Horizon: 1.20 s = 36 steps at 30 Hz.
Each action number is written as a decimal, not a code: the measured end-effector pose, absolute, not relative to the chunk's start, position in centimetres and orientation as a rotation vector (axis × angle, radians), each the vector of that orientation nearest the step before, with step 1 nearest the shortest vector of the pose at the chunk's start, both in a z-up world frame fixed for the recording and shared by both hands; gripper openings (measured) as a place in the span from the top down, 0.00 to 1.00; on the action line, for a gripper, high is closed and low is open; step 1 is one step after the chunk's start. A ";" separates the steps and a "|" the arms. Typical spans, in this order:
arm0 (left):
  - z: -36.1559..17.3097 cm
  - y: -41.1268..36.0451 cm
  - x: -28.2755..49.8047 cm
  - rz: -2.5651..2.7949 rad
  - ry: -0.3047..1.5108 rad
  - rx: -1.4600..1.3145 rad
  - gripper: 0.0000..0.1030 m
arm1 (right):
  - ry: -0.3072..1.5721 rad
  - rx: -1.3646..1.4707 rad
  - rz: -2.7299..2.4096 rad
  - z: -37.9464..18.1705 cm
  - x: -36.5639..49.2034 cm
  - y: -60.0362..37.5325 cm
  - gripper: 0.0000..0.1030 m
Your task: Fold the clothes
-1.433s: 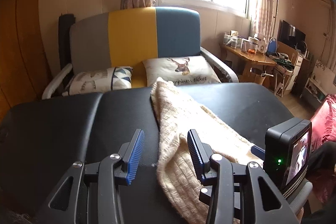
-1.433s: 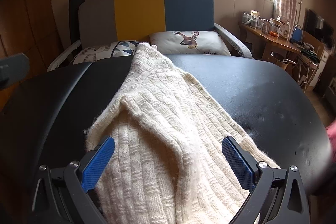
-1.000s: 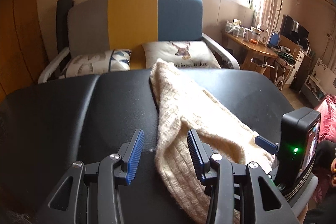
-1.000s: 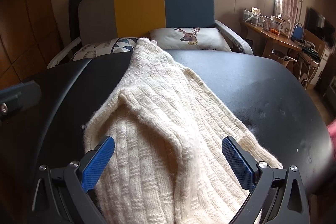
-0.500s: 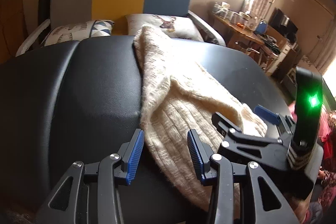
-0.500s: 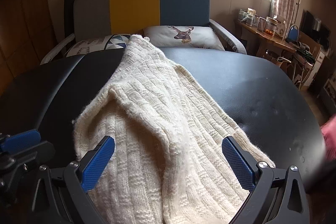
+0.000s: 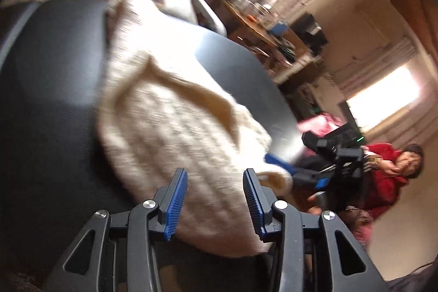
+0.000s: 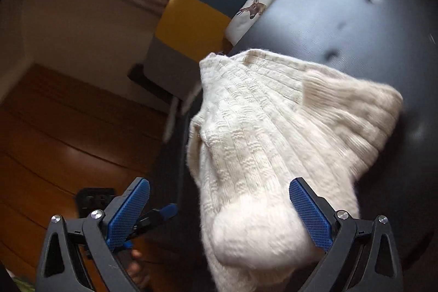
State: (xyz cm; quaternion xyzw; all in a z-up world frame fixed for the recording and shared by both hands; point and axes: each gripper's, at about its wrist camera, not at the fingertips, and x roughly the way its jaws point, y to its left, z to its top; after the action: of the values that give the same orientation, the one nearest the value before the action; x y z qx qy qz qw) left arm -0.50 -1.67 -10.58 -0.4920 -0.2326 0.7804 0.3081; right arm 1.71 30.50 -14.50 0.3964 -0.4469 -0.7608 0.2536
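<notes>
A cream knitted sweater lies bunched on the black padded table, one sleeve folded across it. My left gripper is open, its blue pads either side of the sweater's near edge. In the right wrist view the same sweater spreads over the table, and my right gripper stands wide open around the thick near end of the knit. The right gripper also shows at the sweater's far corner in the left wrist view. Both views are tilted and blurred.
A sofa with grey, yellow and blue back panels and a deer cushion stands past the table. A wooden desk with clutter sits to the right. A person in red sits beyond the table edge. Wooden floor lies beside the table.
Both grippers have swung sharply and tilted, the left turning right, the right rolling left. The sweater now lies more bunched, and both grippers sit closer around its near end. Jaws stayed open.
</notes>
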 end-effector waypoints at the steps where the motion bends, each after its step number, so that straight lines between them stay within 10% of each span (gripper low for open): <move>1: -10.5 -0.8 -1.2 2.011 -0.650 -1.309 0.59 | -1.236 1.068 -2.071 -14.7 2.1 31.0 0.00; 17: -11.3 8.5 -1.2 1.720 -0.614 -1.512 0.58 | -1.337 1.094 -2.123 -17.3 3.1 34.3 0.00; 24: -11.1 11.4 -2.4 1.965 -0.334 -1.482 0.60 | -1.321 1.143 -2.170 -17.8 3.1 34.5 0.00; 27: -11.0 11.8 -2.7 2.008 -0.271 -1.411 0.87 | -1.307 1.151 -2.201 -17.7 3.3 34.6 0.00; 36: -4.6 -3.1 -5.3 1.991 -0.814 -1.113 0.94 | -1.248 1.158 -2.241 -17.0 3.1 34.1 0.00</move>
State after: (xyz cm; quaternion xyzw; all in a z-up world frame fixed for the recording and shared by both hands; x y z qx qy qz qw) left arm -5.29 -3.07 -4.58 -0.4300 -0.3146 0.7695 0.3522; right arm 3.15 34.13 -17.04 0.4061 -0.4375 -0.7856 0.1631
